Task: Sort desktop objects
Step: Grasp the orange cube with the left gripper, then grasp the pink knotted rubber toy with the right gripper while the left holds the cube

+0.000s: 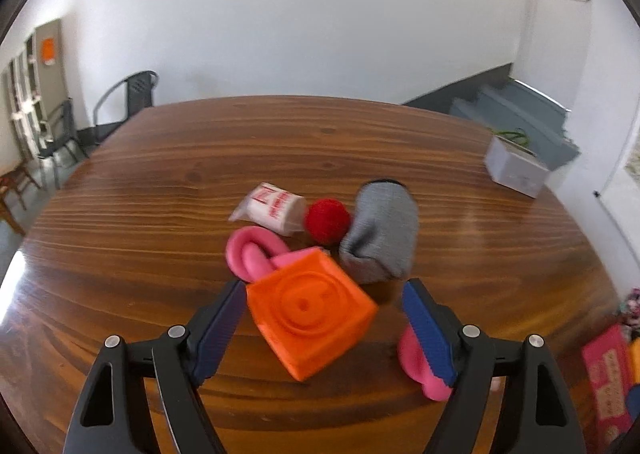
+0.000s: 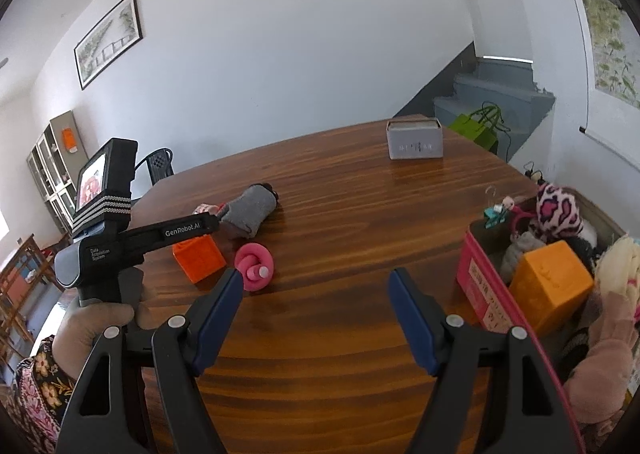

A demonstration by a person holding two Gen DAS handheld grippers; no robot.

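Both wrist views angled down, close over table [image 1: 160, 182], sharing orange cube [image 1: 310, 310].

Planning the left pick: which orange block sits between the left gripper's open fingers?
The ringed orange block on the table, not the orange block in the bin.

The cube [image 1: 310, 310] lies between the left claw's [image 1: 324, 328] jaws; ball [image 1: 327, 220] and sock [image 1: 380, 232] lie beyond it.

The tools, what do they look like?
Each tool, left tool and right tool, has black arms with silver rivets and ridged blue pads. The left one's body reads GenRobot.AI in white and carries a small screen with striped bands. The person wears a floral sleeve.
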